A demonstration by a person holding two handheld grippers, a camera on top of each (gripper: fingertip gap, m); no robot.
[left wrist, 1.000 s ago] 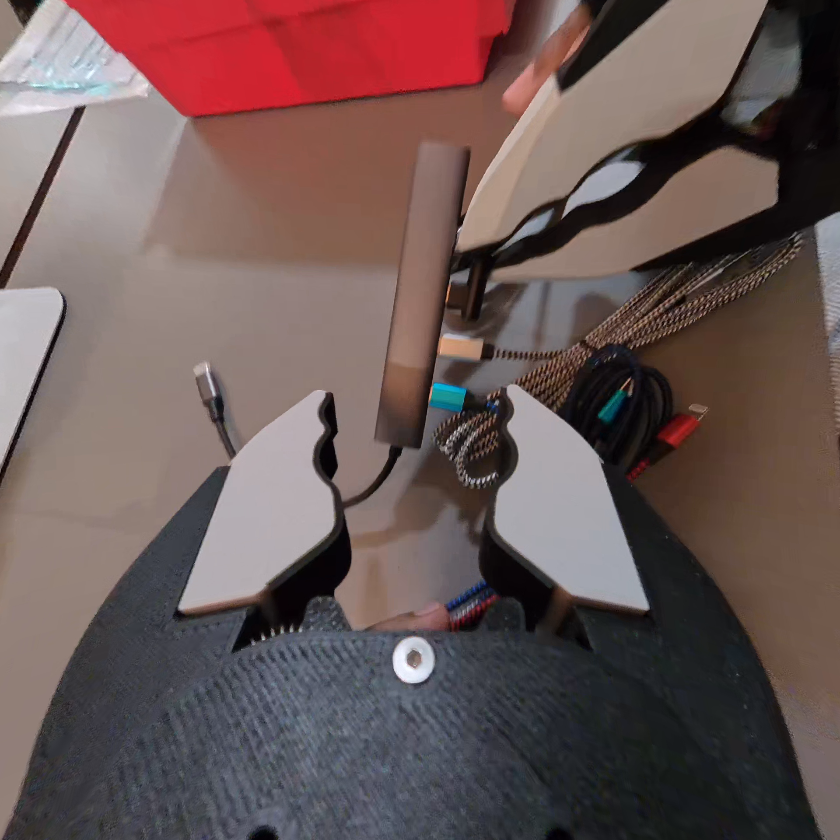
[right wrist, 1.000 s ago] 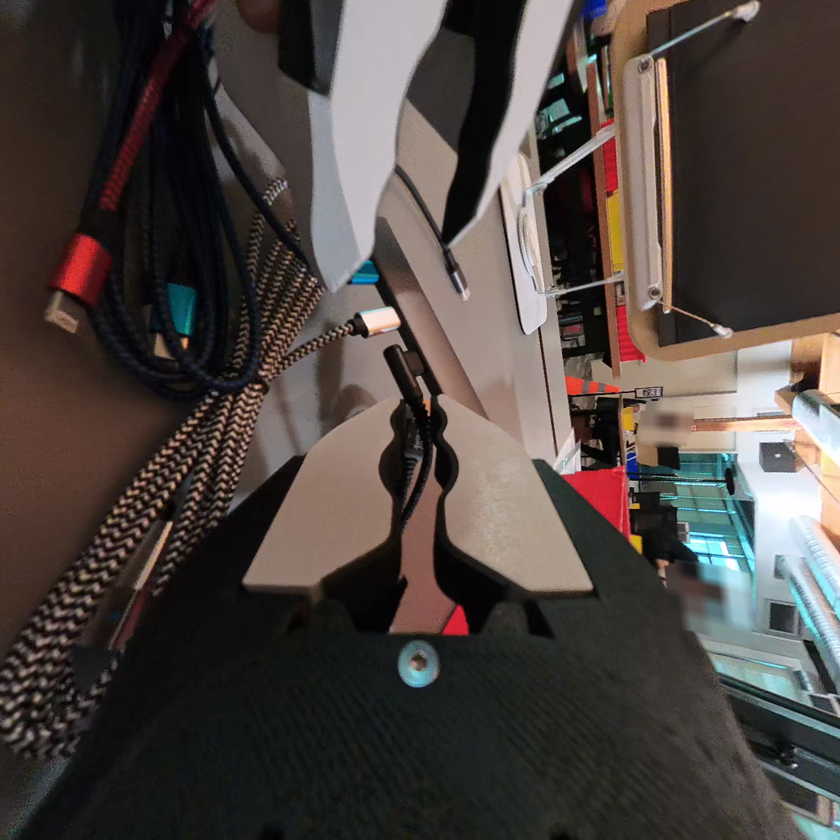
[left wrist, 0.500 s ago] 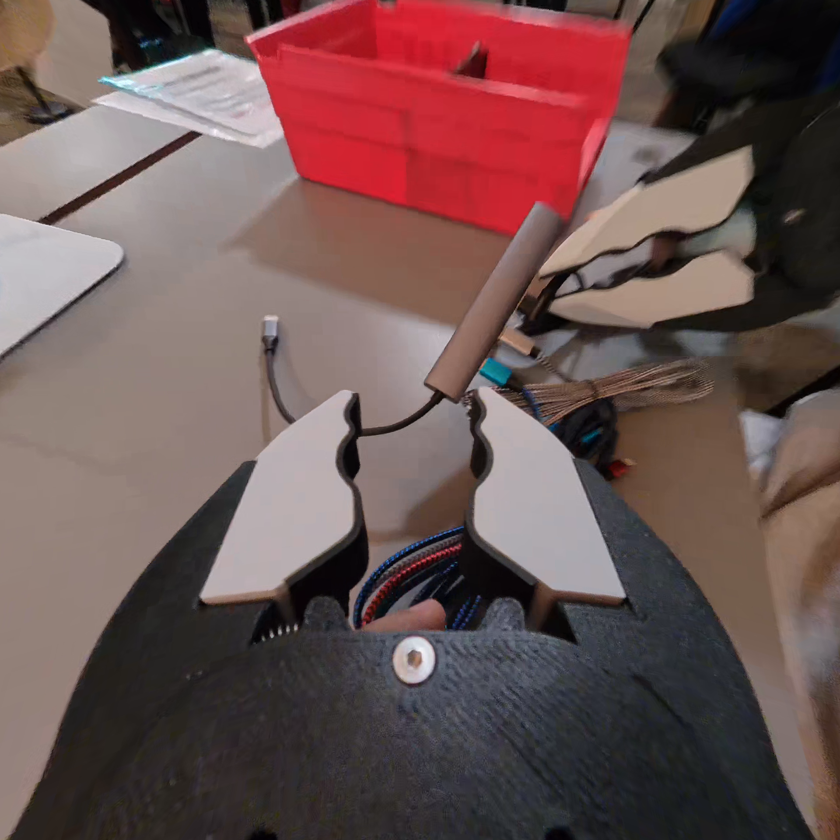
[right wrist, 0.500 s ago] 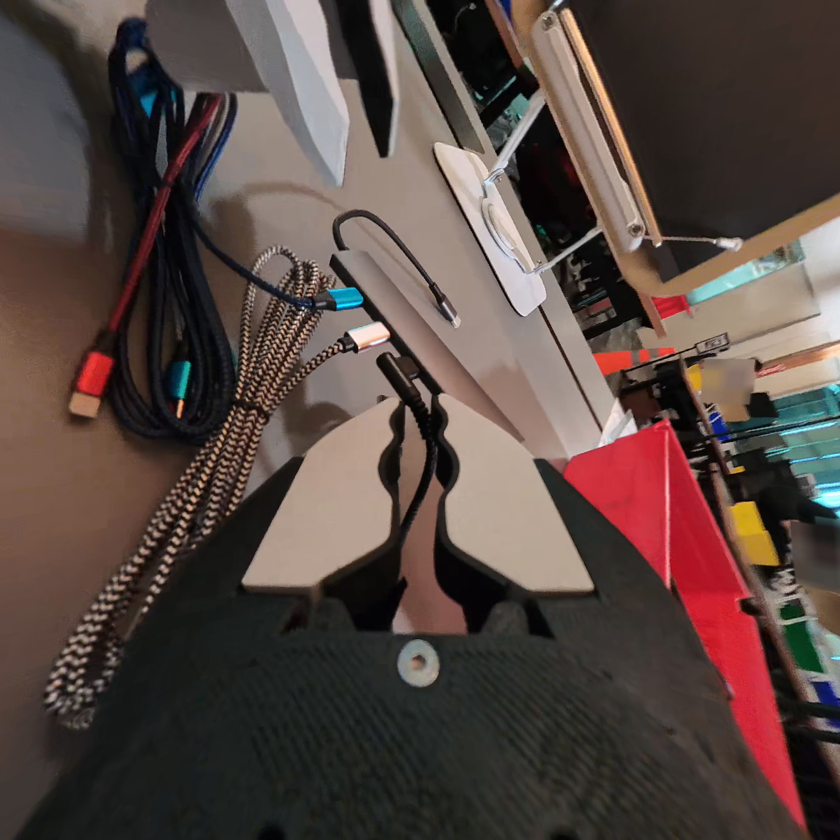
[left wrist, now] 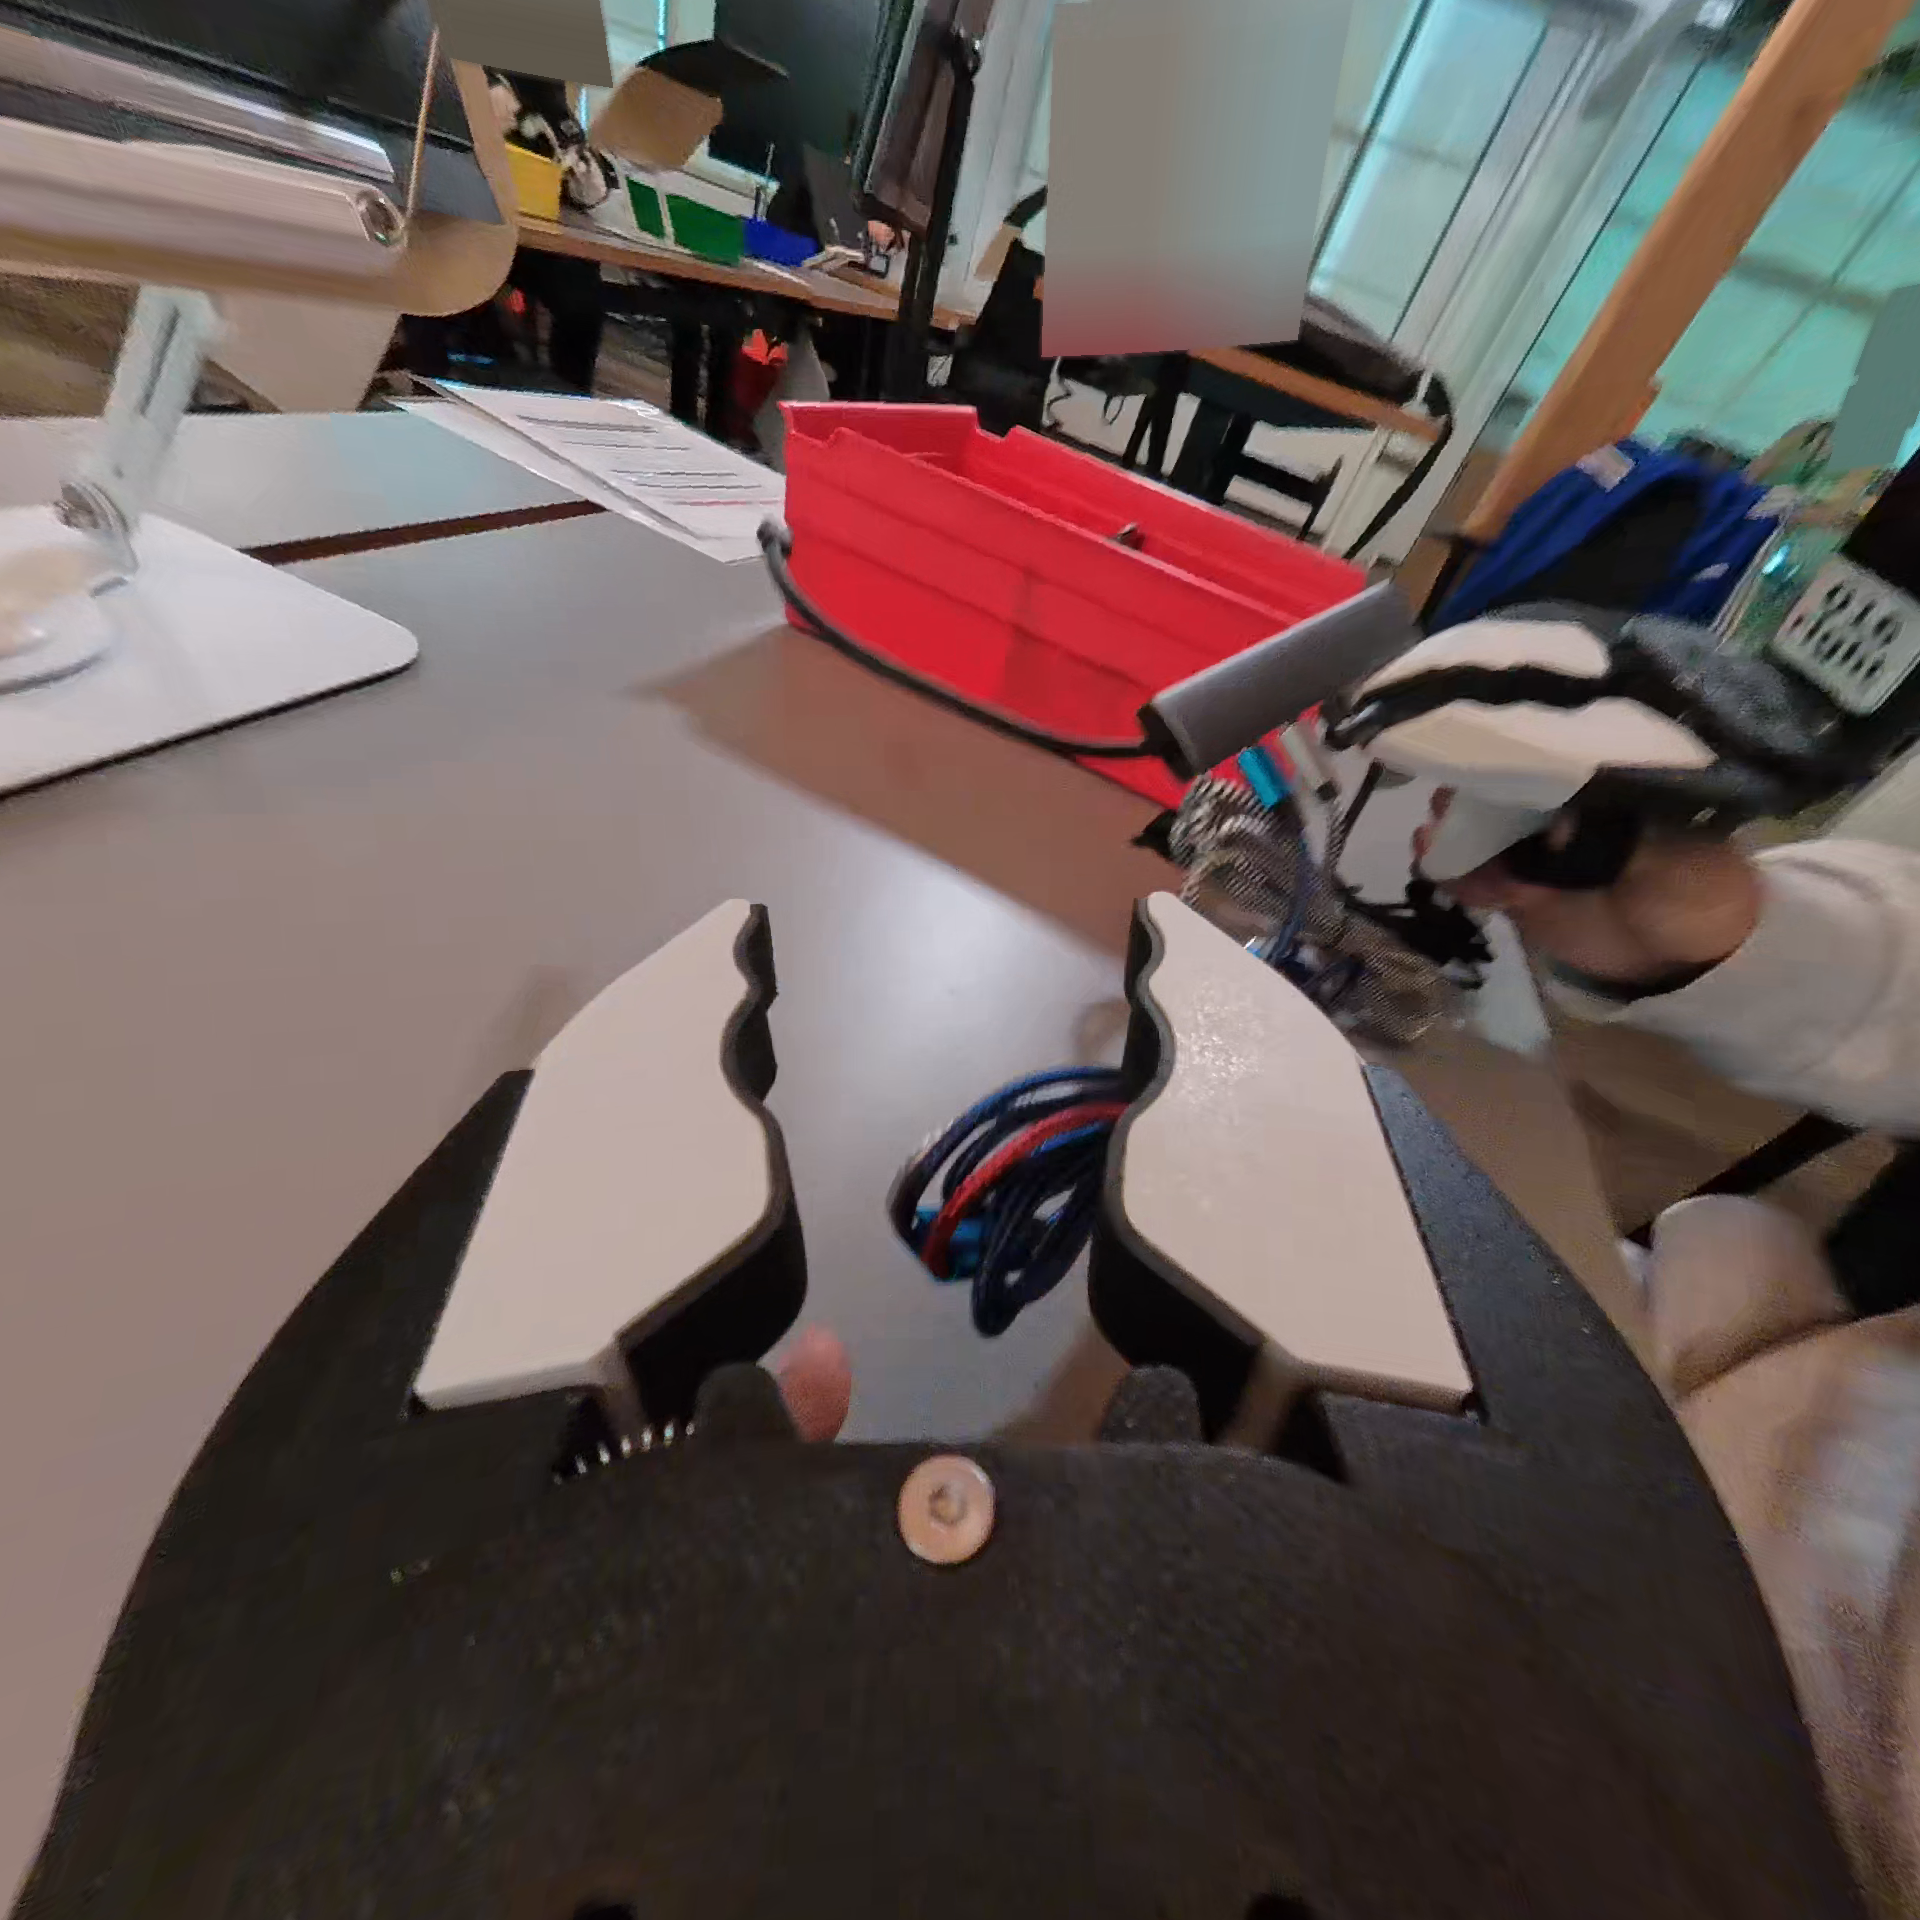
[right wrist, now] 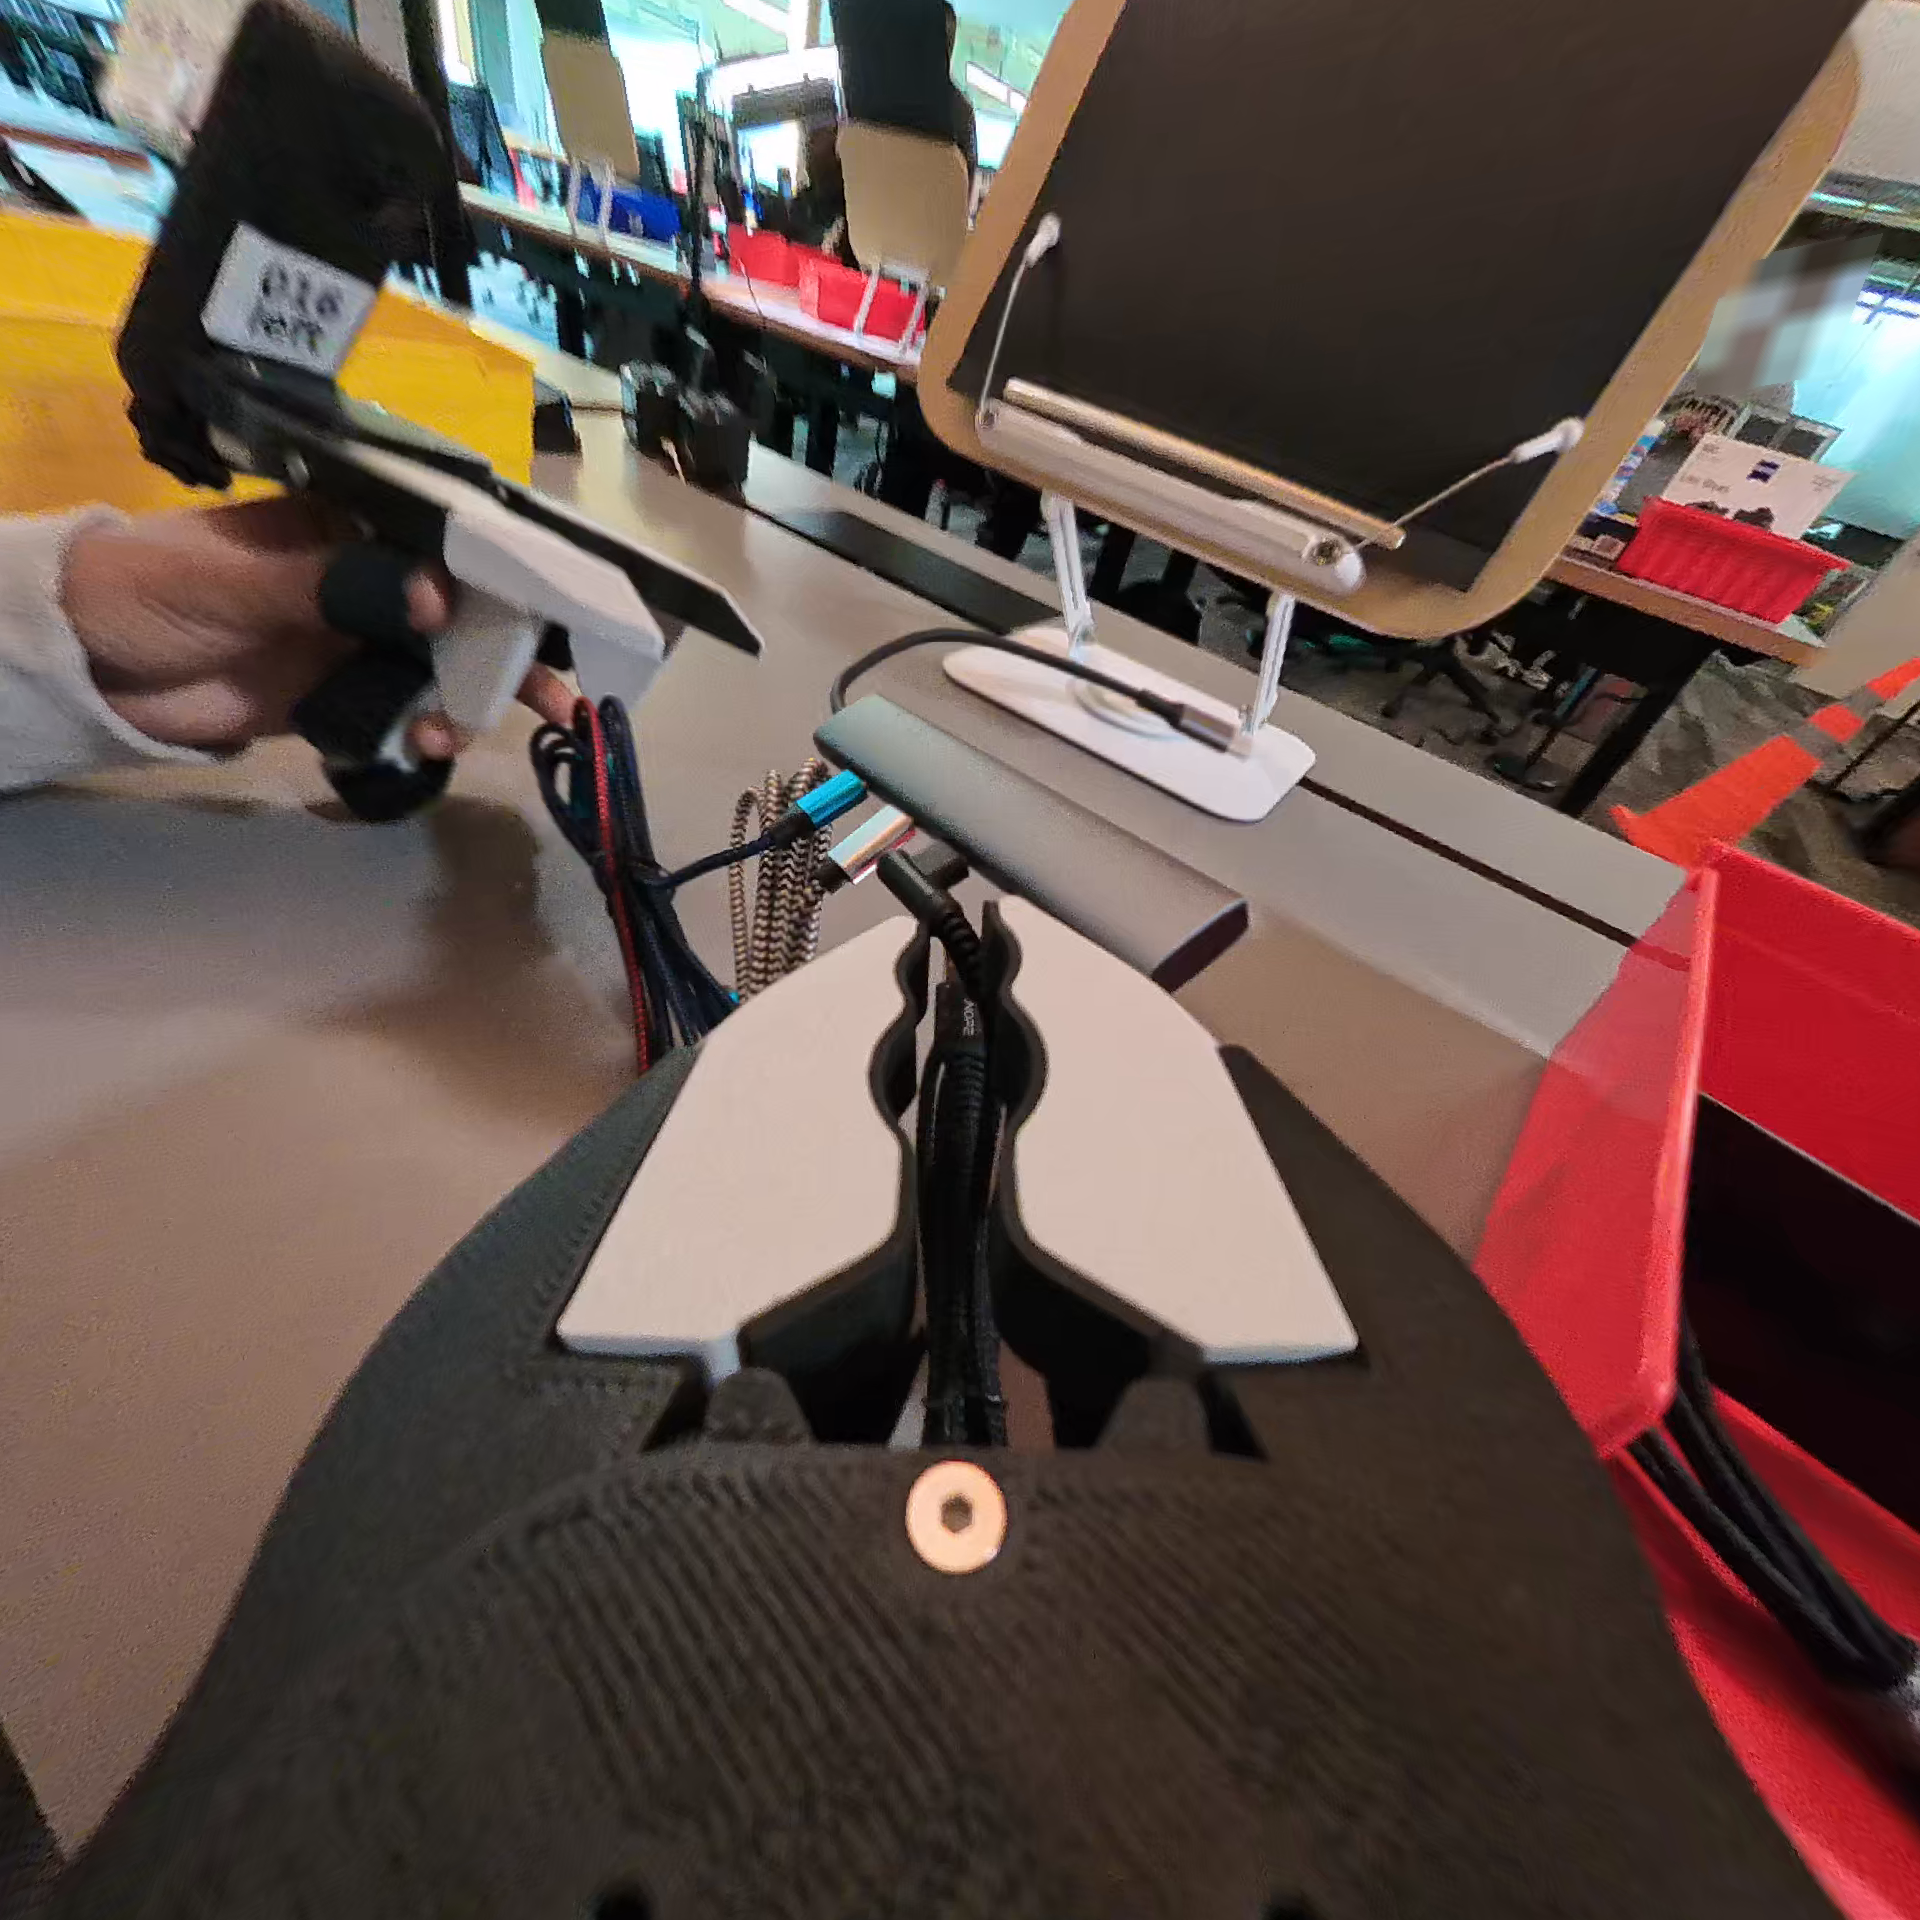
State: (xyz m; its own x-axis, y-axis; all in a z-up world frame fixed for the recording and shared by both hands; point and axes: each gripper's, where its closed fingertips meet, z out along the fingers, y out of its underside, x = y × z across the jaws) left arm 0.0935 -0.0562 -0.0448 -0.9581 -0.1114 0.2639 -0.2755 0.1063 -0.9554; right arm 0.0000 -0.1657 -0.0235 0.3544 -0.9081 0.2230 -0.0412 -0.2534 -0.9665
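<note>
Two grippers worked over one grey desk (left wrist: 312,831); beyond the left gripper's fingers and to their right sat a red bin (left wrist: 1018,582), and far to their left the white base of a tablet stand (left wrist: 156,644); in the right wrist view that stand (right wrist: 1143,727) rose ahead of the right fingers, with the bin's red wall (right wrist: 1600,1143) close on their right side.

The left gripper (left wrist: 951,997) hung above the desk with its fingers well apart and nothing between them; a coil of blue and red cables (left wrist: 997,1184) lay on the desk just below the gap, partly hidden by the right-hand finger.

The right gripper (right wrist: 961,977) had its fingers pressed together on a black braided cable (right wrist: 961,1143), whose angled plug (right wrist: 914,873) sat in a grey hub (right wrist: 1018,821) just ahead of the fingertips; the hub hung off the desk, carried, it seemed, by that plug alone. A blue plug (right wrist: 831,798) and a silver plug (right wrist: 873,842) entered the hub beside it, their braided leads (right wrist: 774,894) trailing down to the desk; the hub's own thin lead (right wrist: 997,655) looped away behind it.

The likely trouble: the hub's weight, levering on a single plug, could work it loose, or the trailing leads could snag on the bundle below and drag a plug out; the cable might also slide between the fingers.
</note>
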